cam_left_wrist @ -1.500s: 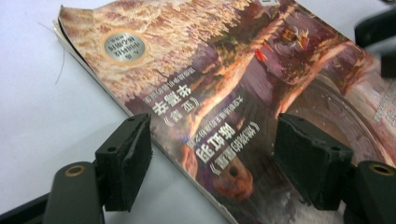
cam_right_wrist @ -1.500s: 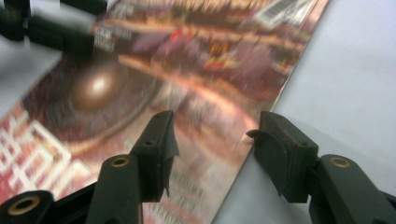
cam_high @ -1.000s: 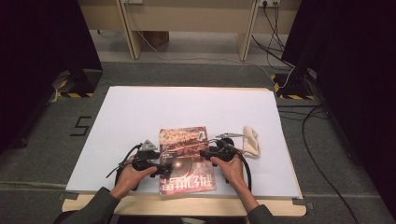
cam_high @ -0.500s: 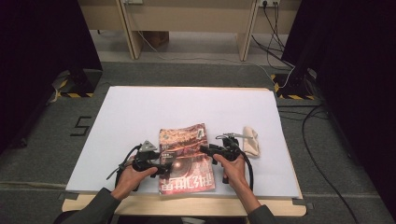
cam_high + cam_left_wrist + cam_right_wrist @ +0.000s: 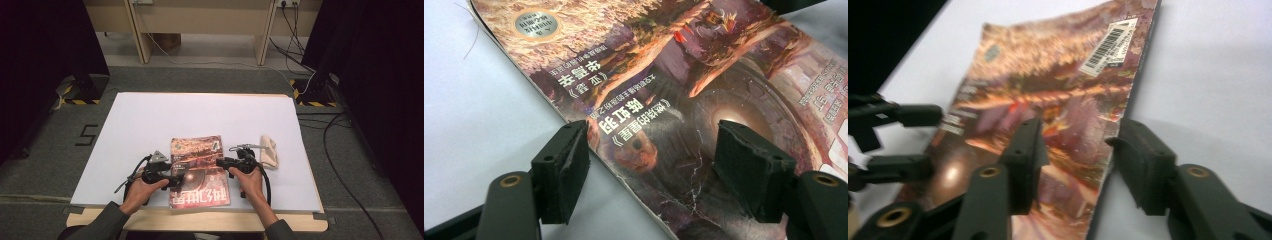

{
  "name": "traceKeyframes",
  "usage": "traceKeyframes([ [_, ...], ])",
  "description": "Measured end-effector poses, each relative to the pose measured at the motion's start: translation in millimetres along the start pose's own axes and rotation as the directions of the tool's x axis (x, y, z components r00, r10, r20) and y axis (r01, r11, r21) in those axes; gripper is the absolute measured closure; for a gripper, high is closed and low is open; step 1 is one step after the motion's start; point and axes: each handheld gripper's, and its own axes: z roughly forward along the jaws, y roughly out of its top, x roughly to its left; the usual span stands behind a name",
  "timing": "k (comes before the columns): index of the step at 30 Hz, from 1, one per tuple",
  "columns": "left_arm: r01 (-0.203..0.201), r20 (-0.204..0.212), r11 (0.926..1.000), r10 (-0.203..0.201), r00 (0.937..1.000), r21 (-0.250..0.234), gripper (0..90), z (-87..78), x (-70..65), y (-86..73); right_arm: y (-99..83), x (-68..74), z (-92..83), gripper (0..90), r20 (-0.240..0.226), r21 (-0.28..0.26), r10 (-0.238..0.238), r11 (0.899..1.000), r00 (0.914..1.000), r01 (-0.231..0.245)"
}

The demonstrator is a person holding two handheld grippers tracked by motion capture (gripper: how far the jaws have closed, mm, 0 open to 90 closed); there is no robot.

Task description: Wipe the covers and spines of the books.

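A magazine with a red-brown cover lies flat near the table's front edge. My left gripper is at its left edge. In the left gripper view the gripper is open, one jaw on the white table and the other over the cover. My right gripper sits at the magazine's right edge. In the right gripper view its jaws straddle that edge of the magazine. They have just been closing, and a gap still shows on both sides of the edge.
A crumpled beige cloth lies on the white table just right of my right hand. The table's front edge is close under both forearms. Desk legs, cables and black curtains stand beyond the far edge.
The right gripper's jaws have drawn closer together over the magazine's right edge. Both hands and the magazine stay where they were.
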Motion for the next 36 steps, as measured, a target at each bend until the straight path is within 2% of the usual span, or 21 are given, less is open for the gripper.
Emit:
traceKeyframes([
  [4, 0.002, 0.002, 1.0000, -0.002, 1.0000, 0.002, 30.4, -0.1, 0.2, 0.1, 1.4, 2.3, 3.8, 55.5, 0.042, 0.010, -0.041, 0.999, 0.9983, 0.041],
  [6, 0.001, 0.000, 1.0000, -0.001, 1.0000, 0.000, 30.6, -0.1, 0.1, -0.1, 2.9, 5.5, 4.8, 53.9, 0.081, 0.020, -0.086, 0.996, 0.9930, 0.085],
  [9, -0.002, -0.002, 1.0000, 0.002, 1.0000, 0.006, 30.6, -0.1, -0.1, 0.3, 3.2, 8.4, 8.2, 50.4, 0.091, 0.016, -0.099, 0.995, 0.9909, 0.098],
  [13, -0.002, -0.007, 1.0000, 0.002, 1.0000, 0.008, 30.4, 0.4, -1.1, 0.6, 1.9, 11.4, 9.4, 47.2, 0.081, 0.004, -0.057, 0.998, 0.9951, 0.057],
  [15, 0.013, -0.008, 0.9999, -0.013, 0.9999, 0.006, 30.2, 0.5, -1.3, 0.8, 0.9, 10.8, 8.4, 46.9, 0.070, -0.003, -0.033, 0.999, 0.9970, 0.033],
  [19, 0.016, -0.019, 0.9999, -0.016, 0.9997, 0.005, 28.0, 1.5, -3.7, 0.8, -1.9, 8.5, 1.3, 46.7, 0.022, -0.015, 0.037, 0.999, 0.9991, -0.037],
  [20, 0.017, -0.020, 0.9998, -0.017, 0.9997, 0.005, 27.7, 1.6, -3.9, 0.8, -2.6, 8.7, -0.7, 46.7, 0.006, -0.025, 0.064, 0.998, 0.9979, -0.064],
  [22, 0.019, -0.020, 0.9998, -0.019, 0.9996, 0.002, 27.6, 1.5, -3.7, 0.5, -1.0, 8.3, -3.8, 46.8, -0.020, -0.053, 0.087, 0.995, 0.9960, -0.088],
  [26, 0.023, -0.021, 0.9997, -0.023, 0.9995, -0.002, 27.7, 1.5, -3.9, 0.2, 5.6, 12.4, -6.7, 50.7, -0.027, -0.079, 0.059, 0.995, 0.9979, -0.061],
  [28, 0.027, -0.021, 0.9996, -0.027, 0.9994, -0.003, 27.7, 1.4, -3.6, 0.1, 7.3, 11.8, -8.0, 55.1, -0.050, -0.088, 0.070, 0.993, 0.9963, -0.074],
  [30, 0.030, -0.022, 0.9995, -0.030, 0.9993, -0.006, 27.7, 1.5, -3.9, 0.2, 7.8, 11.4, -8.6, 55.8, -0.061, -0.099, 0.070, 0.992, 0.9957, -0.076],
  [34, 0.028, -0.025, 0.9996, -0.029, 0.9993, -0.007, 27.5, 1.4, -4.0, -0.2, 10.1, 11.9, -9.0, 57.8, -0.056, -0.084, 0.051, 0.995, 0.9971, -0.055],
  [36, 0.030, -0.024, 0.9995, -0.030, 0.9993, -0.007, 27.5, 1.4, -3.9, -0.2, 10.8, 11.0, -9.8, 60.4, -0.069, -0.080, 0.066, 0.994, 0.9954, -0.072],
])
